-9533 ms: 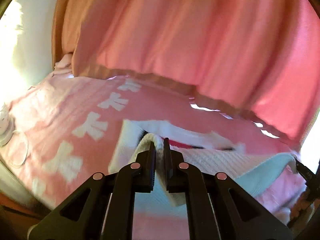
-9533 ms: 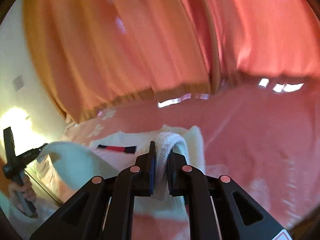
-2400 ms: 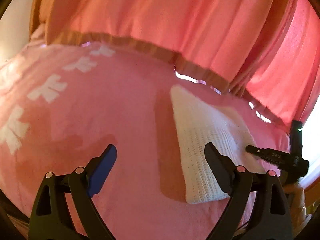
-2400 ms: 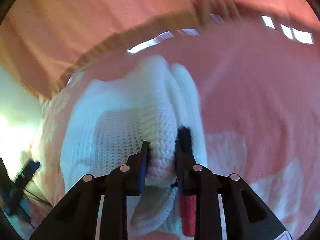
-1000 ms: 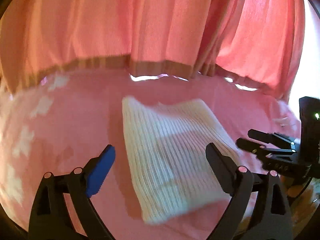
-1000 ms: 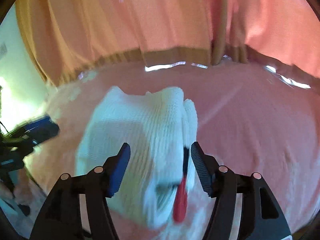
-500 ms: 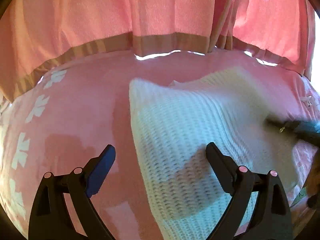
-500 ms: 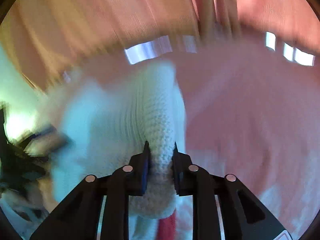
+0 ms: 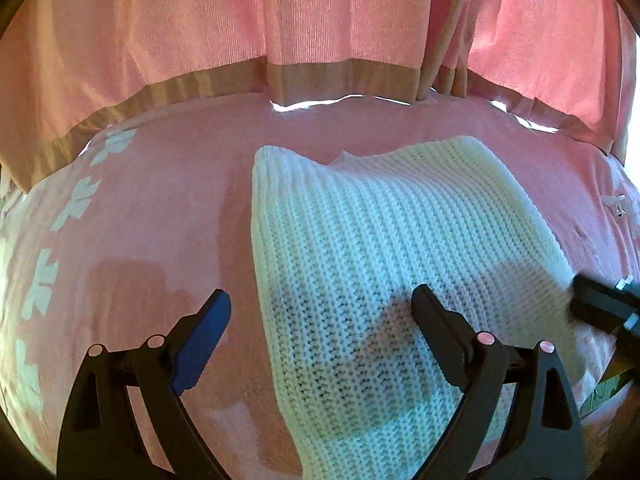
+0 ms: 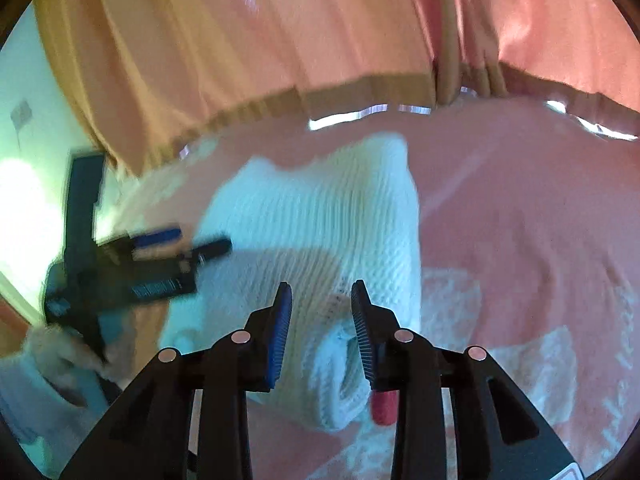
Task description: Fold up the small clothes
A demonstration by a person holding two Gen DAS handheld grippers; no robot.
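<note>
A white knitted sweater (image 9: 380, 220) lies folded on the pink bedspread (image 9: 160, 220). My left gripper (image 9: 320, 296) hangs open wide just above the sweater's near left edge, nothing between its pads. At the sweater's right edge shows the dark tip of my right gripper (image 9: 600, 304). In the right wrist view my right gripper (image 10: 321, 285) has its jaws opening, with a thick fold of the sweater (image 10: 320, 208) lying between them and no longer squeezed. A red tag (image 10: 382, 408) peeks out under the right finger. The left gripper (image 10: 176, 248) appears blurred on the left.
Pink curtains (image 9: 280, 20) with a tan hem hang along the bed's far side. White bow prints (image 9: 76, 204) run down the bedspread's left part. A hand (image 10: 60, 352) holds the left gripper at the lower left of the right wrist view.
The right jaws, shut on the sweater's fold half a second ago, have parted. The left gripper has sunk closer to the sweater over the last second and stays open.
</note>
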